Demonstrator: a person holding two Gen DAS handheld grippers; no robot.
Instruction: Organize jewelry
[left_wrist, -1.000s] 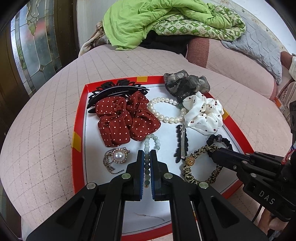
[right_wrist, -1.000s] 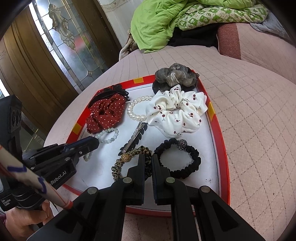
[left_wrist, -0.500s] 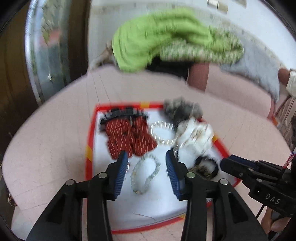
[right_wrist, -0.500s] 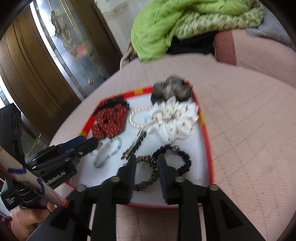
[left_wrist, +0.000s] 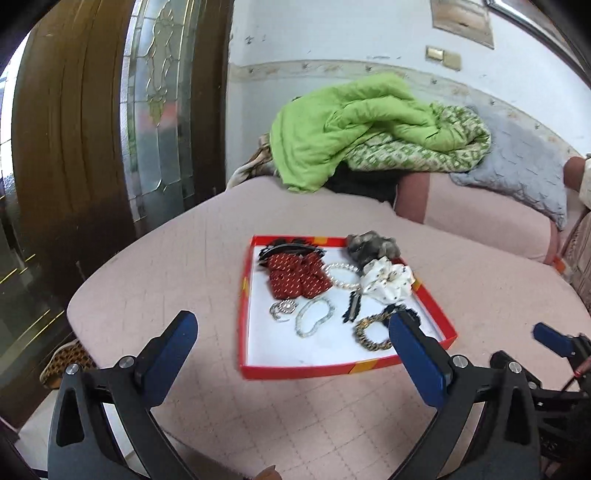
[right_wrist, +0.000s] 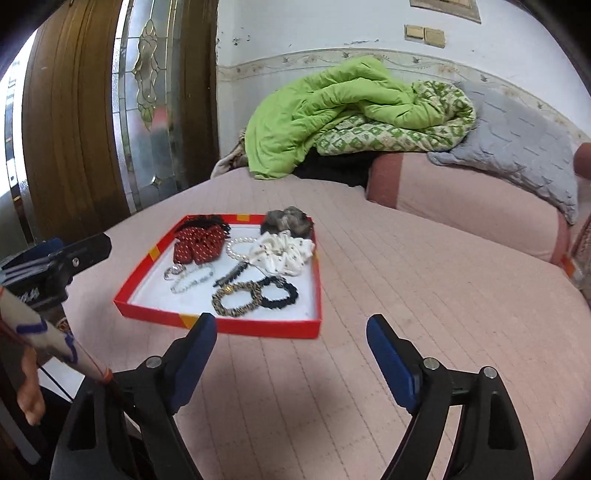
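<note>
Both grippers withdrew, jaws wide; red tray holds beads.

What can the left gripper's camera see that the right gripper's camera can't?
Only the left wrist view shows a leopard-print thing on the floor past the bed's edge. Only the right wrist view shows the whole black hair tie and a bit of the person's hand. Both show the red tray, the red dotted scrunchie, the pearl bracelet, the green blanket and each open gripper.
</note>
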